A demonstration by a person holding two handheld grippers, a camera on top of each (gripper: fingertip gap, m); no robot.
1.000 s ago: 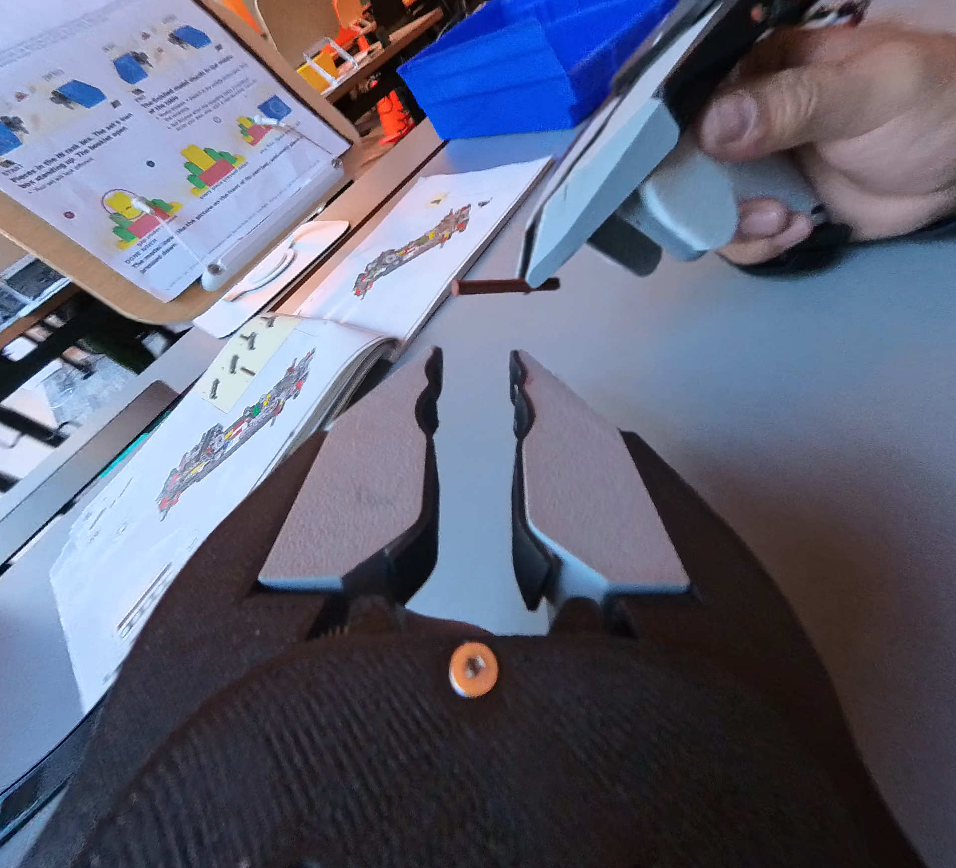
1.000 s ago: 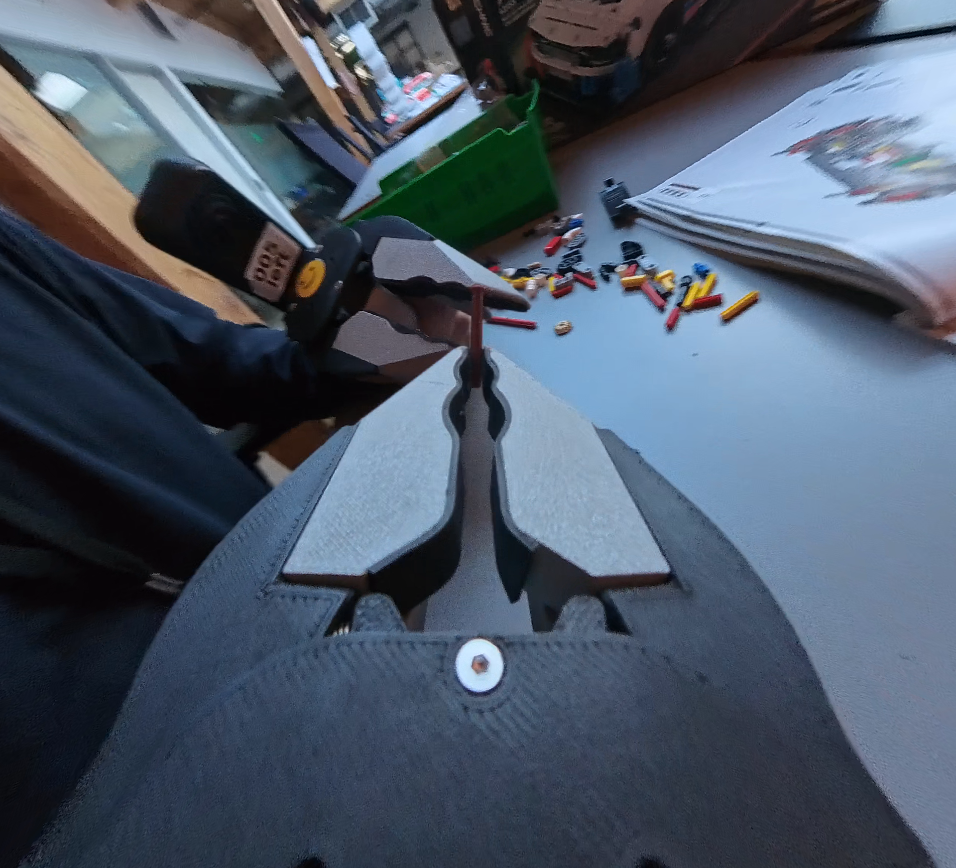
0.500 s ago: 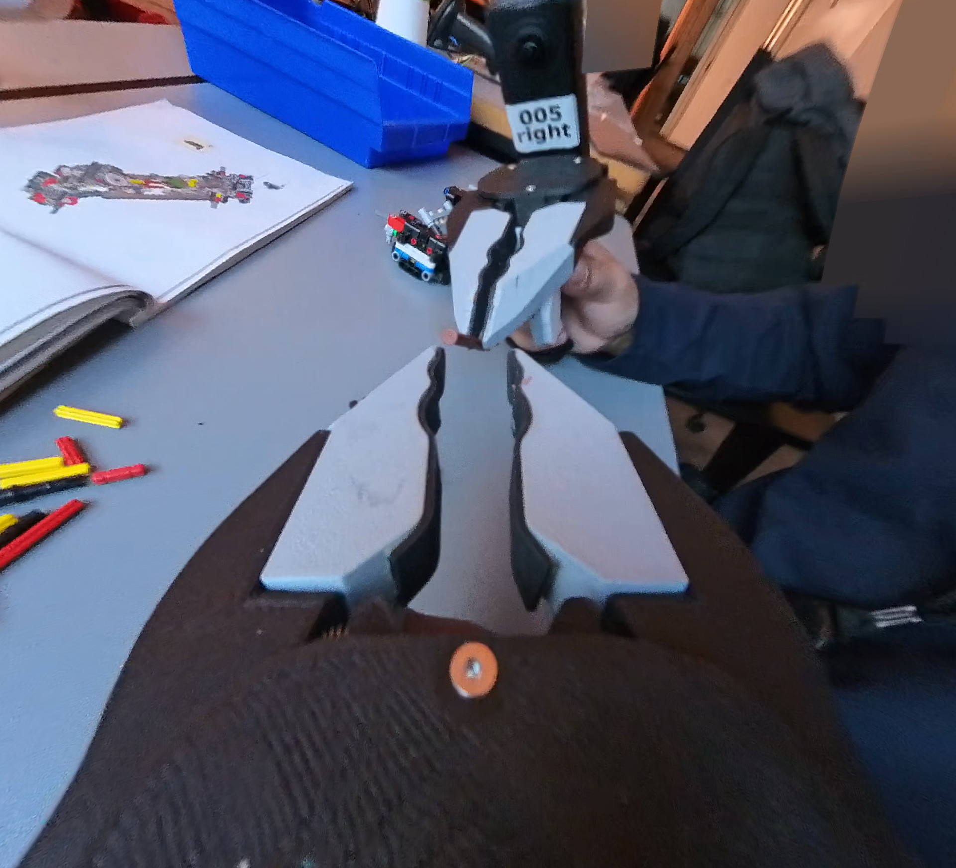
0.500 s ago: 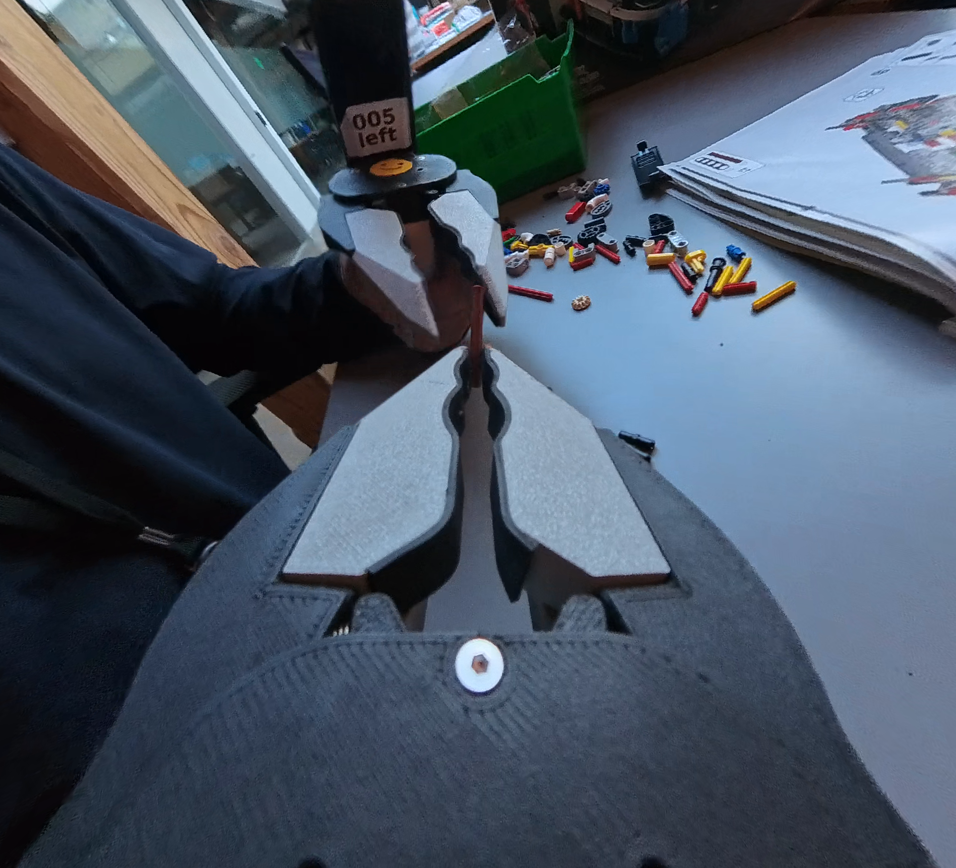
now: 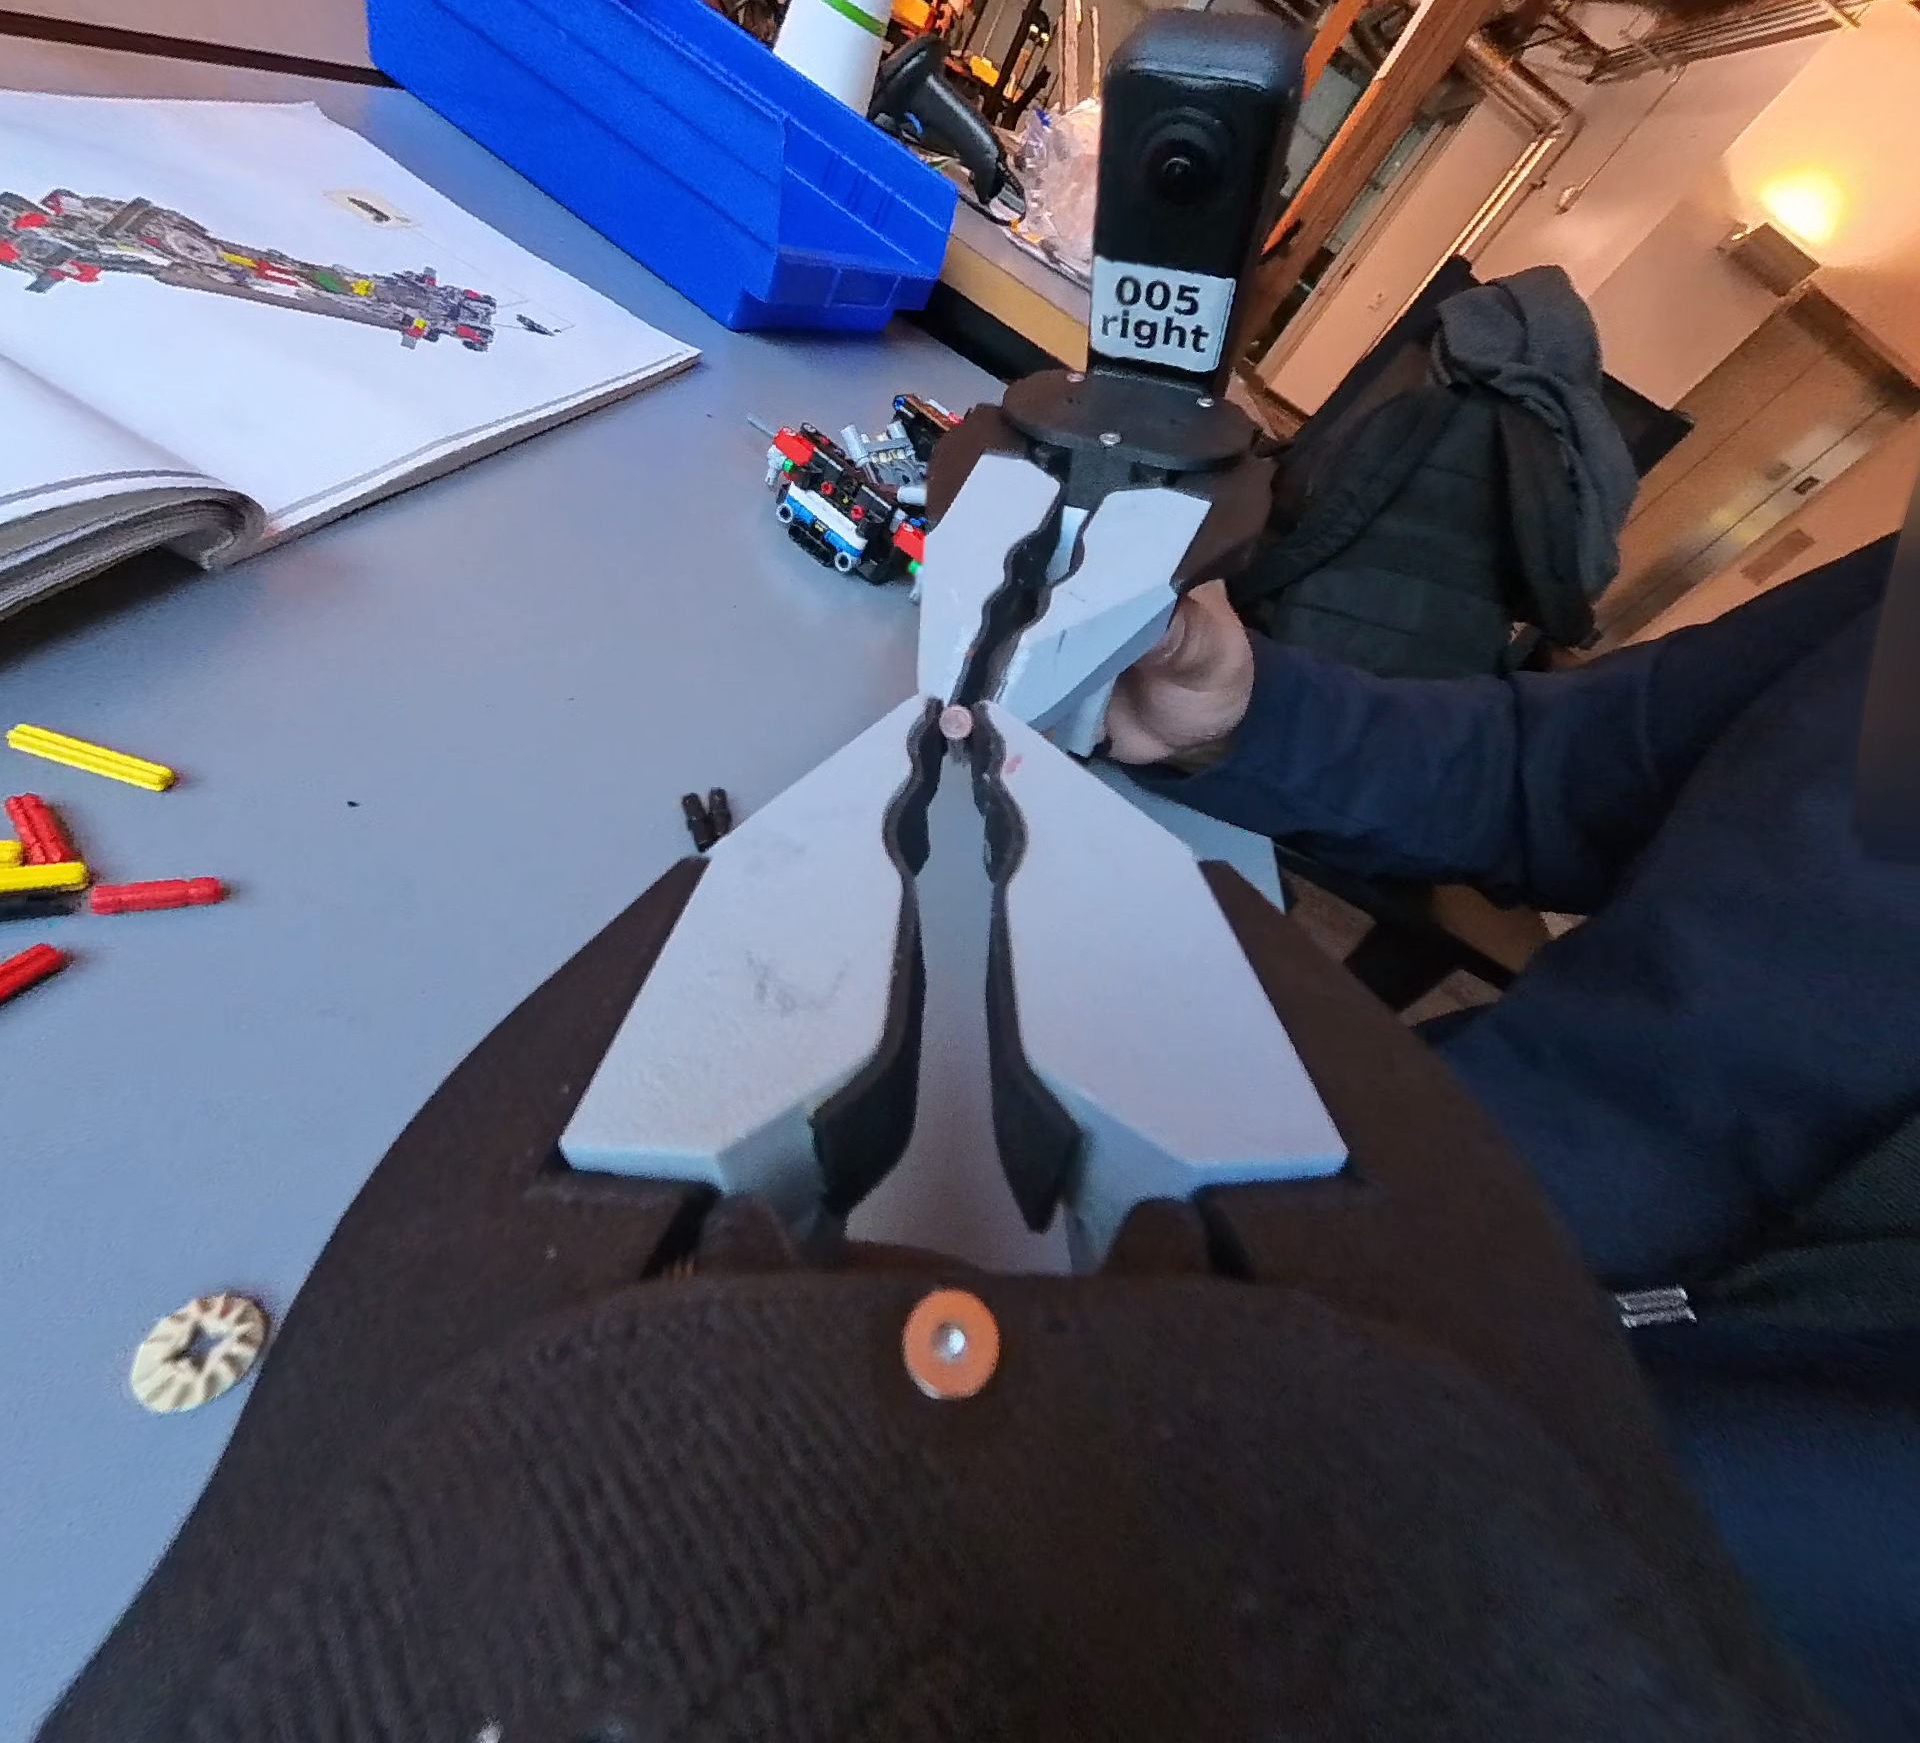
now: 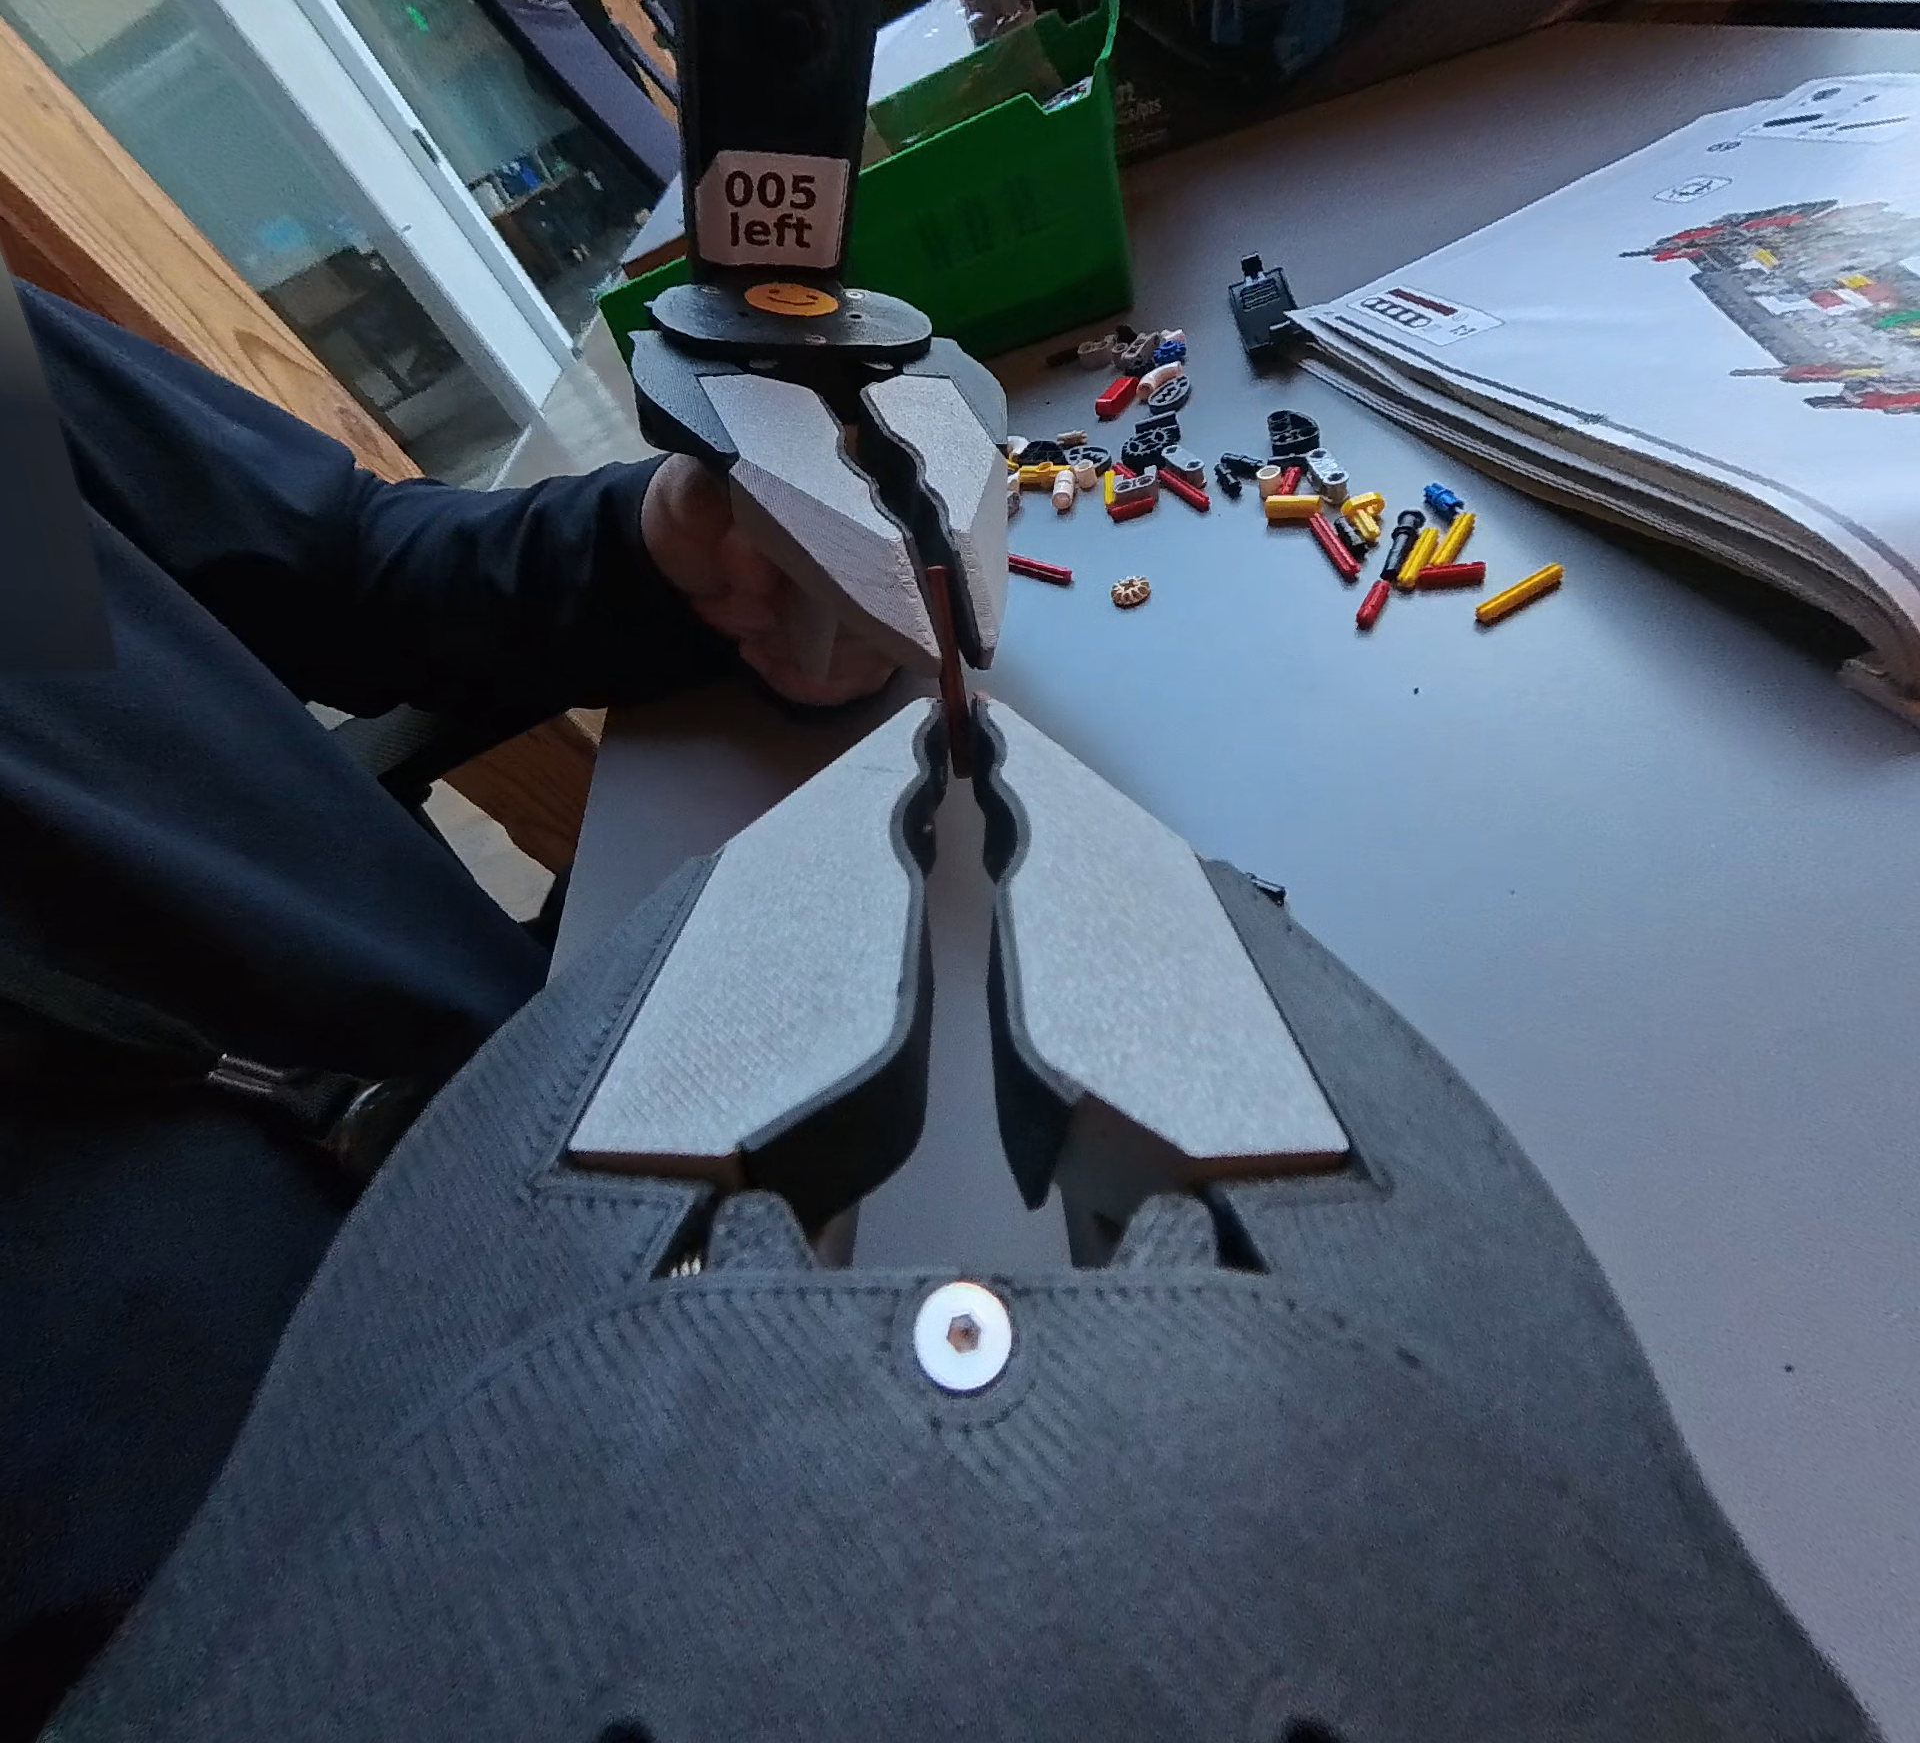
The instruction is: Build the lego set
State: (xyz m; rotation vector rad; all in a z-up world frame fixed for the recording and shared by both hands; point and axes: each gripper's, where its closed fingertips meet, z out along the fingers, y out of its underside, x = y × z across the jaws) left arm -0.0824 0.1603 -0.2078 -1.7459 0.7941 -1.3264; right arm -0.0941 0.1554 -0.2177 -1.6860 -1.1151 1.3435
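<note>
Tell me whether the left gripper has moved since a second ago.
Yes. The left gripper has swung right, from the open booklet toward the right gripper, and closed onto the thin brown rod held there.

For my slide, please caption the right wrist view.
Both grippers pinch one dark red rod above a grey table strewn with small bricks.

Two grippers (image 6: 956, 717) (image 5: 956, 722) were present, with one dark red axle (image 6: 951, 654), one open instruction booklet (image 5: 312, 259), one blue bin (image 5: 644, 124), one green bin (image 6: 997, 239) and one tan gear (image 5: 197, 1350).
</note>
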